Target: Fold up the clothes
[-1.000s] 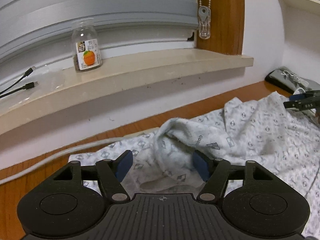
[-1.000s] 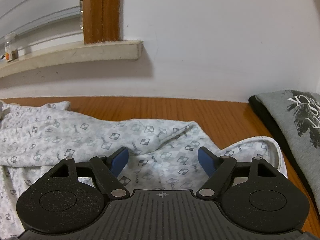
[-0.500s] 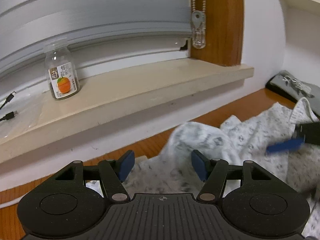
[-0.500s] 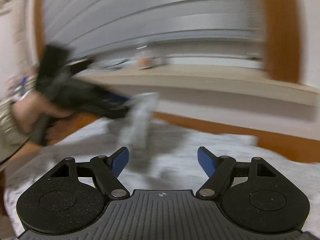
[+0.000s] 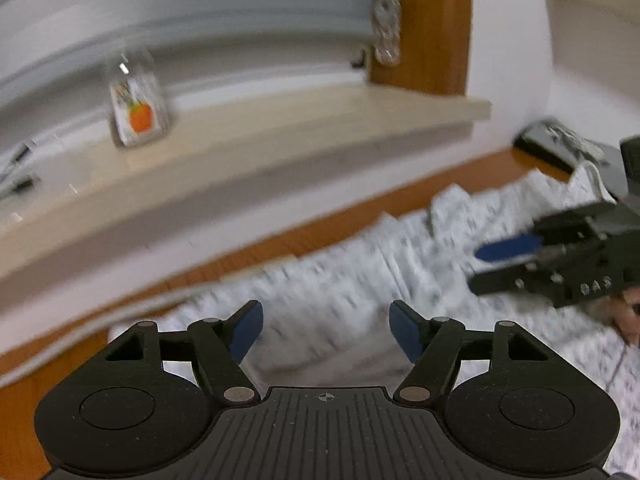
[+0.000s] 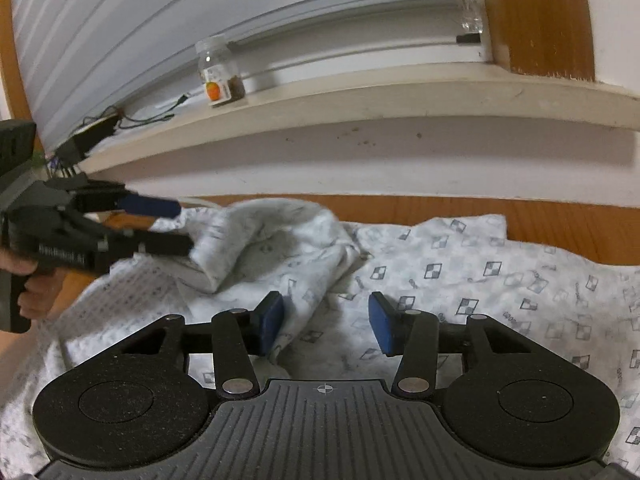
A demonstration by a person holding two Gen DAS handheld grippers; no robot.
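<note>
Fabric is slackening: the patterned garment (image 6: 460,280) is lying rumpled across the wooden table (image 6: 560,216). At left, the left gripper (image 5: 326,330) is spreading its fingers, having let go of a raised fold. At right, the right gripper (image 6: 326,322), newly arrived, is closing its fingers around a ridge, suggesting a regrasp before folding.

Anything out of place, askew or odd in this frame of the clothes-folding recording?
Nothing damaged or spilled. The white patterned garment lies rumpled on the wooden surface, one part bunched into a raised hump near the left gripper. The clear orange-labelled bottle stands upright on the sill.
</note>
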